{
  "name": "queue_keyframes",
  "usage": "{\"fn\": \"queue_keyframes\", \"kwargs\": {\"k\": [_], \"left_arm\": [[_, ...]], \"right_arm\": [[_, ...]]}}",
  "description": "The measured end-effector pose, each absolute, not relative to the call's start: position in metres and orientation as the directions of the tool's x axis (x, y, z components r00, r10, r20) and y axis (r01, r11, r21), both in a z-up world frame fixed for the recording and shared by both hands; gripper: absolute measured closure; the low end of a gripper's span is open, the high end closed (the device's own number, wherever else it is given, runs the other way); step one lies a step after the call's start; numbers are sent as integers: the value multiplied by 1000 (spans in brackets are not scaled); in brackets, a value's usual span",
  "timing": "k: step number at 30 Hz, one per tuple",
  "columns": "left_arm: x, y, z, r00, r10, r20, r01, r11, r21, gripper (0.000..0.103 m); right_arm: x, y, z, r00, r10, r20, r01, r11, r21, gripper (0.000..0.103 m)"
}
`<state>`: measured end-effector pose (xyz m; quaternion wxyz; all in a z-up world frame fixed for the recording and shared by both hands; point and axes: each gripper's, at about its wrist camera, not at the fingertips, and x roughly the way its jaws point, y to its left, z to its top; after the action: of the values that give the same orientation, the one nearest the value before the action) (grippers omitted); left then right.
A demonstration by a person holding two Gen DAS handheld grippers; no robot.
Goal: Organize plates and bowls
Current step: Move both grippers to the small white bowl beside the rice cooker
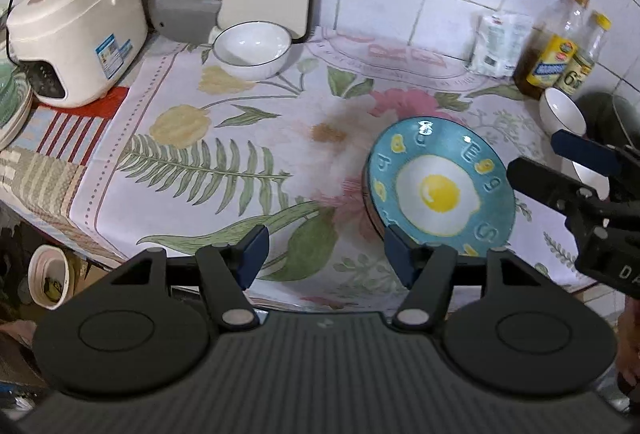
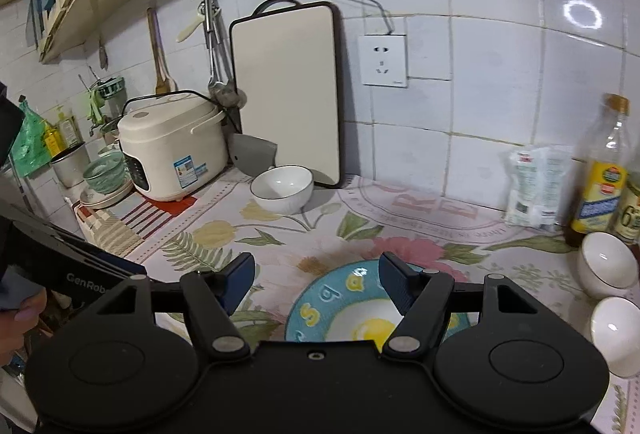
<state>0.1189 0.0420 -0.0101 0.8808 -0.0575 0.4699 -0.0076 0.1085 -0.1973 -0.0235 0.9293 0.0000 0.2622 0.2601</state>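
Resting on floral cloth (image 1: 256,138), glossy round egg-print plate (image 1: 440,190), both hand-held grippers (image 1: 324,254) (image 2: 316,280) released.

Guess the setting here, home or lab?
Most likely a home kitchen counter: a rice cooker and a cutting board stand against a tiled wall, oil bottles sit at the side, and bowls and a fried-egg plate lie on a floral cloth.
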Motion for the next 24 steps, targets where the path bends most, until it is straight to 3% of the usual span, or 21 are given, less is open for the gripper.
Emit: {"fn": "queue_keyframes", "kwargs": {"k": [9,16,24], "left_arm": [[147,74,-24,570,-60,-820,-73,990,-123,40],[183,108,-32,652,-58,-756,-104,981,-165,40],[239,163,-57,702,-111,-703,-190,923,-335,40]], "right_arm": [[150,-167,-32,700,535,-474,-530,833,157,30],[198,-143,-47,677,565,-472,-534,818,212,30],[272,-109,-73,619,589,-520,-503,805,315,30]]}}
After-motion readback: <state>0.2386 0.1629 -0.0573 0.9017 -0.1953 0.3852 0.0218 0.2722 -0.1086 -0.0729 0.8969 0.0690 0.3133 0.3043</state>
